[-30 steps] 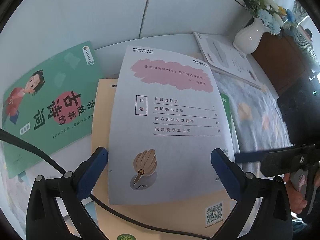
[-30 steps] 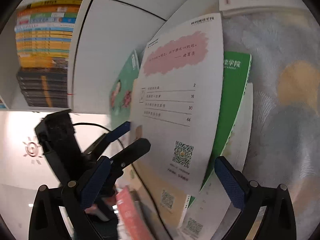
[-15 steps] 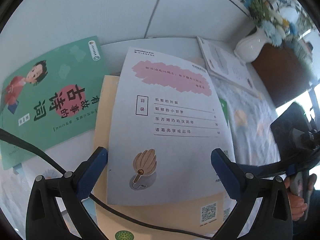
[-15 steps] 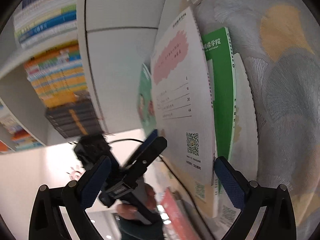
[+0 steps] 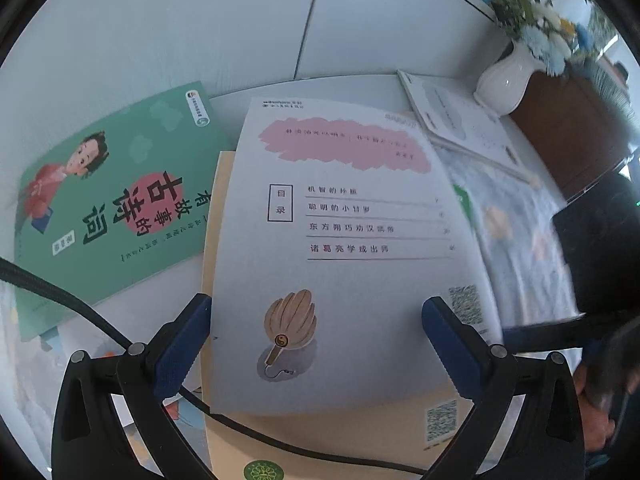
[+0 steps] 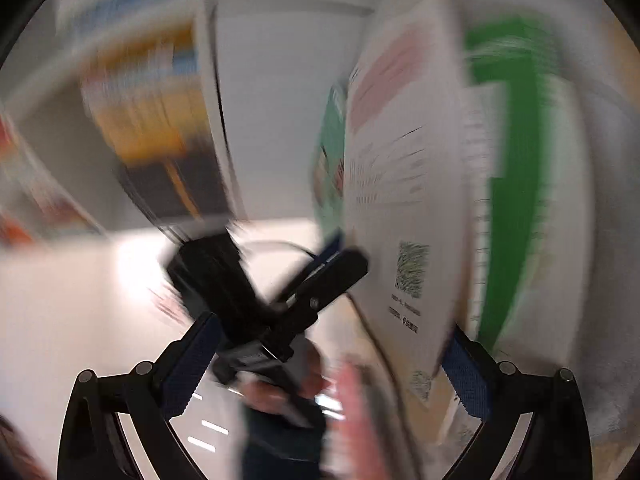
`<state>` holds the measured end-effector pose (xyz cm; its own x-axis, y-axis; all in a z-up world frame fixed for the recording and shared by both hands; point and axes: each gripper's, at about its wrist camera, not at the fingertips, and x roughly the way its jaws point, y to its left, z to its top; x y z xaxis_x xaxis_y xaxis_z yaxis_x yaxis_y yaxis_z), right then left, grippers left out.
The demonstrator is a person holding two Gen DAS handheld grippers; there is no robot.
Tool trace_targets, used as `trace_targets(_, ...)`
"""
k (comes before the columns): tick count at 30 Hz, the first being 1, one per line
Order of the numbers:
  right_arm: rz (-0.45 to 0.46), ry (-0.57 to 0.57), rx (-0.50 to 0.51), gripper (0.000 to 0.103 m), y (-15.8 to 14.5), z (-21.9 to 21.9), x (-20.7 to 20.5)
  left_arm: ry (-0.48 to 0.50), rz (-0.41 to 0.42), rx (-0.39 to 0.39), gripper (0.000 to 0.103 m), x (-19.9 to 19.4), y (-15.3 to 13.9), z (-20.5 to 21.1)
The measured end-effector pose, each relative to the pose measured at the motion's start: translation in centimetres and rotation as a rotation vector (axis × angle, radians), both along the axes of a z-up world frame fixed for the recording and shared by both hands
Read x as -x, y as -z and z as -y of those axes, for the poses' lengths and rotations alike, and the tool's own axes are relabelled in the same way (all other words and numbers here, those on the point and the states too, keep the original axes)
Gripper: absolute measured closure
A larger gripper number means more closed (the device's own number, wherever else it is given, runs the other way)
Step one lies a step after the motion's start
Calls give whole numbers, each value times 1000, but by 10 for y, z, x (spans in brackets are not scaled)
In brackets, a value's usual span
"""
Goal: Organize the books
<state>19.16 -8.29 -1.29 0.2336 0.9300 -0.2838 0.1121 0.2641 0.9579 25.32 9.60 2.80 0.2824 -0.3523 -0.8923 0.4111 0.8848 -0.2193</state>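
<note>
- While your left gripper (image 5: 316, 344) hangs over the pile in the left wrist view, its blue-padded jaws stand wide apart and hold nothing; they straddle the near end of the white contents-page booklet with a pink brushstroke and a fan drawing (image 5: 340, 240).
- That booklet lies on top, its long axis running straight away from your jaws toward the white wall panels (image 5: 240, 28). Both long edges sit just inside the pads, so a squeeze across it would only meet flat paper; I judge an edge has to be lifted first.
- Under it lies a cream-yellow book with a QR code (image 5: 320, 432), and a black cable (image 5: 280, 444) crosses that cover near you.
- To your left rests a green picture book with a cartoon child (image 5: 112, 208), skewed against the pile. Farther off, to the right, a thin white booklet (image 5: 460, 124) lies near a white ceramic vase of flowers (image 5: 508, 80). A floral tablecloth (image 5: 520, 240) covers the right side.
- Your right gripper shows only as a dark blurred shape at the right edge there.
- Turning to the right wrist view, everything is smeared. Your right gripper (image 6: 332, 364) has its jaws wide apart and empty, with the white booklet's (image 6: 404, 200) corner just beside the right pad.
- Beyond it a green-covered book (image 6: 516, 184) peeks out beneath.
- Shelves of stacked books (image 6: 152, 120) show at left; titles are unreadable.
- Your left gripper (image 6: 320, 280) lies nearer the booklet's short end; the right sits by its long side.
</note>
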Motion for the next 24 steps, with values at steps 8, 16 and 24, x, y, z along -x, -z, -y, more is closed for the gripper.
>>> trace_targets(8, -109, 220, 66, 0, 0, 5, -17, -114, 1, 58, 1, 3, -1, -13)
trace_targets(16, -183, 275, 124, 94, 12, 34, -17, -193, 5, 80, 1, 13, -2, -14)
trace_targets(24, -88, 323, 65, 98, -29, 52, 22, -324, -71, 119, 1, 50, -13, -20)
